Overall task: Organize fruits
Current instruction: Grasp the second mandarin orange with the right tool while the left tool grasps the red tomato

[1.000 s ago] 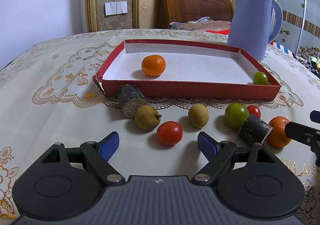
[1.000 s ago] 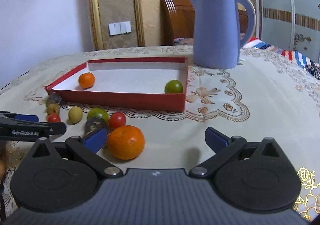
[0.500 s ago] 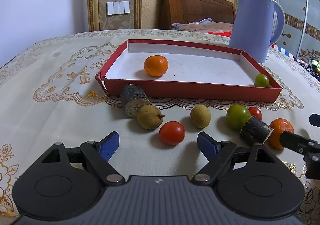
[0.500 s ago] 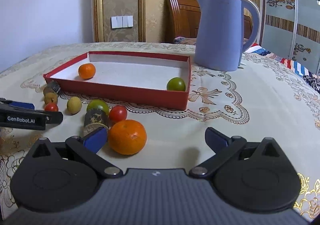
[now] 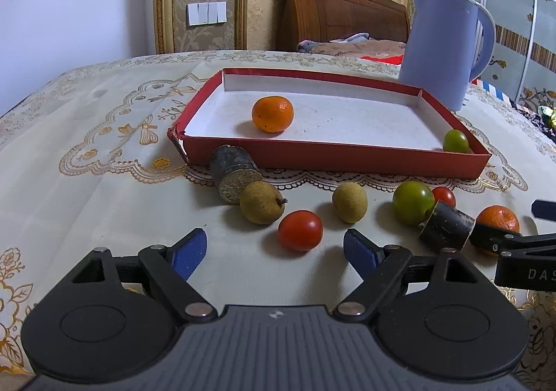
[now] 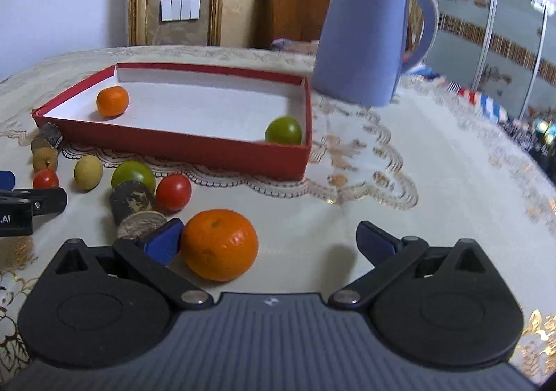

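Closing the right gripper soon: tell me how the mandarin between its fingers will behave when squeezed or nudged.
The mandarin is round and sits free on the tablecloth, so a nudge would probably roll it. It sits beside one pad of the open right gripper, so closing may push it sideways first. Its peel looks soft; grip gently.

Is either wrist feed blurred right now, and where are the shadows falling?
Left wrist view: sharp, with the orange in the red tray crisp and its soft shadow lying left. Right wrist view: motion-smeared, worst on the blue kettle and background; near orange by the right tongs stays fairly clear.
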`<state>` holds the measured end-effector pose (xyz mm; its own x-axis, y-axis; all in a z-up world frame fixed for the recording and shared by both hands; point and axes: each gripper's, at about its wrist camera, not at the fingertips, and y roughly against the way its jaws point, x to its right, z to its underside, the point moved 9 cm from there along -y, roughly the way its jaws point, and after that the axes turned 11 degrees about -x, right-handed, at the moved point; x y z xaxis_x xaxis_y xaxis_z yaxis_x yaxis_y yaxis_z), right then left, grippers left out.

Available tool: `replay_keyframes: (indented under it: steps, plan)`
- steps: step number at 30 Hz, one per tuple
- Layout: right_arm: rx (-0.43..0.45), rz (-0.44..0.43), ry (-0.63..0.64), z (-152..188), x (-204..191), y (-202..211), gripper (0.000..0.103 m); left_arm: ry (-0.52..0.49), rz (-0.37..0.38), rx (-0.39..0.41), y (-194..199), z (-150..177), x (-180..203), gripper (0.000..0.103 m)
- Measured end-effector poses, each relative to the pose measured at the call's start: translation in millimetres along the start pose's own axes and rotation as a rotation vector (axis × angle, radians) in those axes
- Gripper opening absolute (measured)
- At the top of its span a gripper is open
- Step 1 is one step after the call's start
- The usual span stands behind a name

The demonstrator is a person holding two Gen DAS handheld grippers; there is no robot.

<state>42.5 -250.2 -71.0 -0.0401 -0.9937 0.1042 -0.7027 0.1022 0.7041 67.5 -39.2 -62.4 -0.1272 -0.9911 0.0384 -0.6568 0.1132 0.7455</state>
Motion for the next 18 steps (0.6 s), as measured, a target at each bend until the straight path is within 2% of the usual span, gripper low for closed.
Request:
replay_keyframes:
  steps: [5, 9, 14, 15, 17, 18]
  plan:
    - [0.009, 0.065, -0.086, 2, 18, 1, 0.103, 0.009, 0.037, 0.009, 4, 2, -2, 0.086]
    - [-0.025, 0.009, -0.132, 6, 24, -5, 0.103, -0.001, 0.056, 0.011, 6, 3, 0, 0.086]
    - [-0.048, 0.032, -0.110, 8, 20, -8, 0.103, -0.065, 0.069, 0.039, 11, 3, 12, 0.086]
    - [-0.047, 0.034, -0.108, 8, 19, -8, 0.103, -0.071, 0.064, 0.031, 9, 4, 13, 0.085]
    - [-0.048, 0.032, -0.110, 8, 20, -8, 0.103, -0.079, 0.065, 0.008, 5, 4, 15, 0.069]
    - [-0.048, 0.031, -0.110, 8, 19, -8, 0.103, -0.086, 0.055, 0.007, 4, 4, 16, 0.068]
